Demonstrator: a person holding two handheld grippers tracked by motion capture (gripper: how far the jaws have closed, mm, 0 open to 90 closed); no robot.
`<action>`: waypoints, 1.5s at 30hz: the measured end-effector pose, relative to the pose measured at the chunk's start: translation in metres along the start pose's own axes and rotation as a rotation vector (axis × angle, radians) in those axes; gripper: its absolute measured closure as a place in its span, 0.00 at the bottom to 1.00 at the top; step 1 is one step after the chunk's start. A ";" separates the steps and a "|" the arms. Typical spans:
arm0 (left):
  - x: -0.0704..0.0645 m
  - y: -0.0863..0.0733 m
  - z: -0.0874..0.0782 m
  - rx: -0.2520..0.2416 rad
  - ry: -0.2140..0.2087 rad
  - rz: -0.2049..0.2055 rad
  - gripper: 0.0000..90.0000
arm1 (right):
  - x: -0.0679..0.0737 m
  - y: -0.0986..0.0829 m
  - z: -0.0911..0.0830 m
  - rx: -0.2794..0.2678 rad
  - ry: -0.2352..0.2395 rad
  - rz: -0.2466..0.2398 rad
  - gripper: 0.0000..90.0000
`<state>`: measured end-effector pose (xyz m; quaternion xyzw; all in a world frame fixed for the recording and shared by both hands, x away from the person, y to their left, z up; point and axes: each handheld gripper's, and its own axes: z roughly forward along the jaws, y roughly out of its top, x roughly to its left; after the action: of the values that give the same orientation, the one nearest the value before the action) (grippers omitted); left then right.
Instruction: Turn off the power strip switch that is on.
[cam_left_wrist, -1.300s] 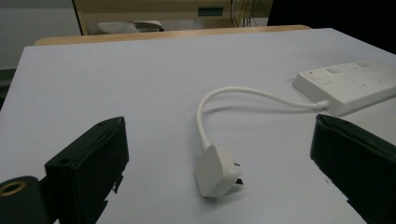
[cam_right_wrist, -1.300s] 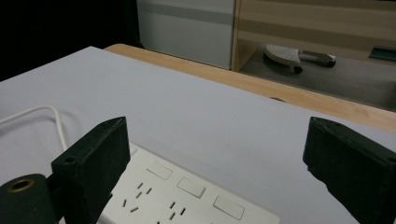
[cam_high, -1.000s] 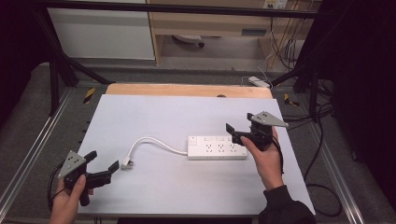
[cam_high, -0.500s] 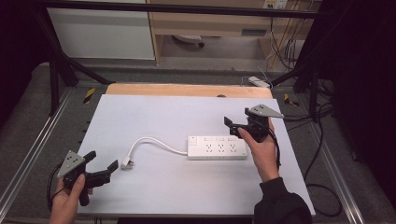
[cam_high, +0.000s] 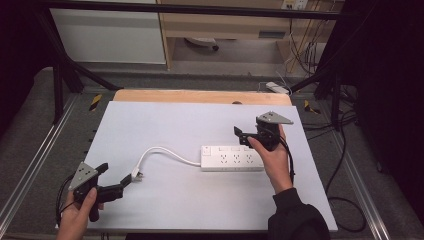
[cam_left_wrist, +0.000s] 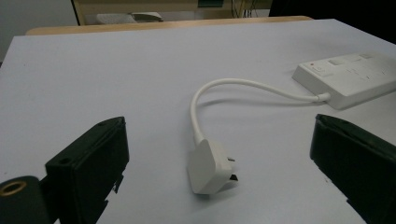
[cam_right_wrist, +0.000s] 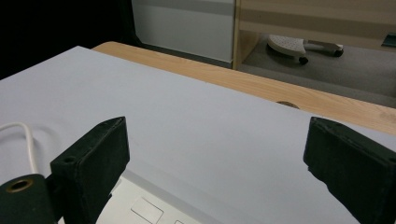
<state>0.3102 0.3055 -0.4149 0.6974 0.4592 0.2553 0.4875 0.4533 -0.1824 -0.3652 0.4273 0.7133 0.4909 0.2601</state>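
- Plug (cam_left_wrist: 208, 164) lies flat on the counter (cam_high: 165, 120), just ahead of my left gripper (cam_high: 124, 181); fingers (cam_left_wrist: 88, 158) spread wide, gripping nothing.
- Power strip (cam_high: 232, 158) sits mid-counter, joined to the plug by a curved white cord (cam_high: 162, 151). My right gripper (cam_high: 242, 135) hovers just over its far edge, fingers (cam_right_wrist: 91, 156) also parted and empty.
- I judge the plug light, hard, smooth plastic; likely slippery. Best hold: across its flat body, clear of the prongs.
- The cord looks fairly stiff and may spring back or drag the strip.
- Prongs partly hidden under the plug body; socket detail too small to read; the strip is cut off in the right gripper view.
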 end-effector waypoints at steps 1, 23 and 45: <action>0.000 0.000 0.000 -0.001 0.002 -0.004 0.05 | 0.000 0.000 0.001 0.001 -0.002 -0.002 0.08; 0.004 0.001 -0.004 -0.020 0.011 -0.014 0.05 | 0.010 -0.015 0.015 0.050 0.048 -0.018 0.51; 0.003 0.001 -0.004 -0.020 0.007 -0.010 0.05 | 0.005 -0.034 0.019 0.090 0.041 -0.013 0.92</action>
<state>0.3086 0.3102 -0.4125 0.6891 0.4619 0.2599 0.4942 0.4533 -0.1740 -0.4031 0.4238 0.7425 0.4653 0.2293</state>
